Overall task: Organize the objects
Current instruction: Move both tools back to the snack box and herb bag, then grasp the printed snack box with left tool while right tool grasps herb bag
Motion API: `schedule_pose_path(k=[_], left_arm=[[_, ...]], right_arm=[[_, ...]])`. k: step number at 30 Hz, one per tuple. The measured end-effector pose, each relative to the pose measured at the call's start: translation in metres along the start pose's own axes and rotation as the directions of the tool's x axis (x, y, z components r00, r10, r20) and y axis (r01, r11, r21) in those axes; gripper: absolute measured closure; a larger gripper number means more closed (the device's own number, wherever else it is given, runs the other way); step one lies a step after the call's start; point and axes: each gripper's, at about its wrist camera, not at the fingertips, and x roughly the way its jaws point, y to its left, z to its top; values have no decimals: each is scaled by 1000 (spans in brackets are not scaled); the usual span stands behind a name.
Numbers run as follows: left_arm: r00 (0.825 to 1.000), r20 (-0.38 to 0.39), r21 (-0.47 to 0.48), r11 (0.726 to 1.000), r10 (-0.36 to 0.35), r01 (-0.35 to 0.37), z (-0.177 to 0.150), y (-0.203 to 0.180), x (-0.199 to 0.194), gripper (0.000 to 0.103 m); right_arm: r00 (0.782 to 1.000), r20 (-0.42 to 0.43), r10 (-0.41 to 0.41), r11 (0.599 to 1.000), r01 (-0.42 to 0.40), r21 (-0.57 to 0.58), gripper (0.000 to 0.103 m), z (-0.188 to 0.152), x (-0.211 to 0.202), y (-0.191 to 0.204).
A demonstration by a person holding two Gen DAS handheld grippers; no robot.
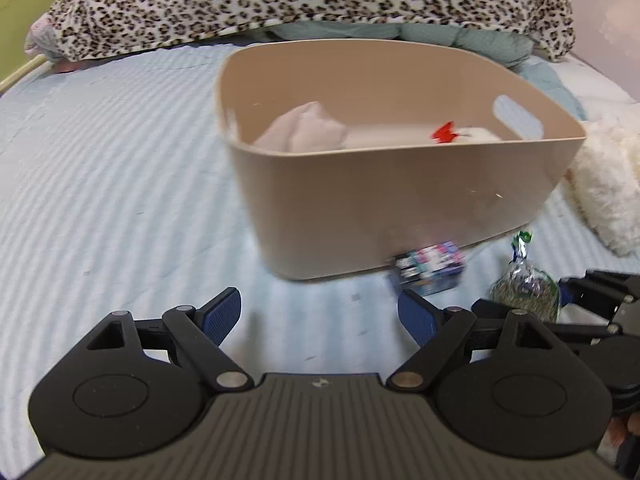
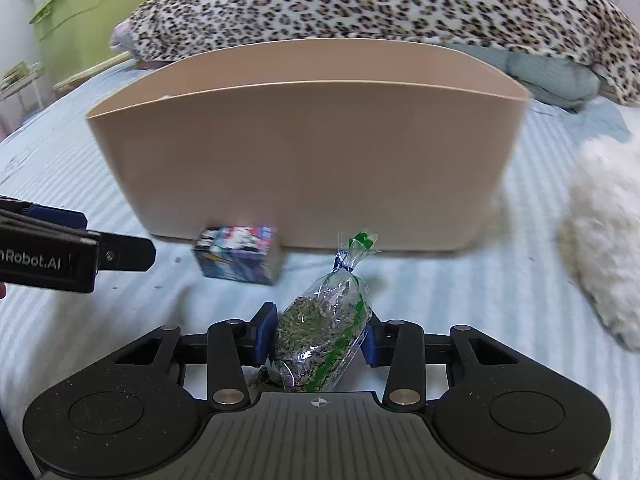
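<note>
Black linkage fingers (image 1: 224, 312), blue ribbed pads, silver pivot screws, grey ridged body.

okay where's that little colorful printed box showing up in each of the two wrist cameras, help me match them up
Left wrist: the small printed box sits lower right of centre, against the beige bin's near wall, just beyond the left gripper's right-hand finger.
Right wrist: the box lies left of centre, at the bin's base, left of the clear bag held by the right gripper.
Shared landmark: the beige bin.

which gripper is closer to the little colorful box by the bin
Left. The left gripper hangs open just short of the box; the right gripper, shut on the bag, sits farther right.
</note>
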Motion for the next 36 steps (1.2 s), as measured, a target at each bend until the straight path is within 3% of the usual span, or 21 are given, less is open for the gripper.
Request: schedule_pose_path(k=[8,16,17,18,20,22,24,28,36], left_arm=[[1000,7,18,1000,-23,23,-7,-44,23,17],[1000,-30,-67,998,-3,1,-3,-55,49,17],[999,-33,-81,997,-11,9,-3,-55,51,19],[1000,-26,-89,996,3,-6,-3,-55,51,30],[999,-24,-78,996,37,-39,-2,-55,53,43],[999,-28,-101,994,27,-30,-2,-51,52,53],[999,-36,-122,992,7,-11,-1,-45,50,78],[999,-38,-136,990,-28,23,-2,-34,45,78],[998,-16,-67,996,-61,60,-13,-27,27,79]], right_arm=[[1000,10,-14,997,13,70,66,-4,-6,-28],[999,31,-4,995,1,100,67,-4,-9,-39],[999,34,-2,995,-1,103,67,-4,-9,-40],[999,36,-1,994,-3,106,67,-3,-9,-41],[999,42,-2,994,-2,110,68,-2,-10,-41],[999,46,-5,994,0,108,68,-2,-11,-40],[999,49,-9,994,3,107,69,-3,-12,-40],[999,49,-8,994,3,111,69,-4,-15,-40],[998,64,-13,993,5,122,70,-6,-29,-40]])
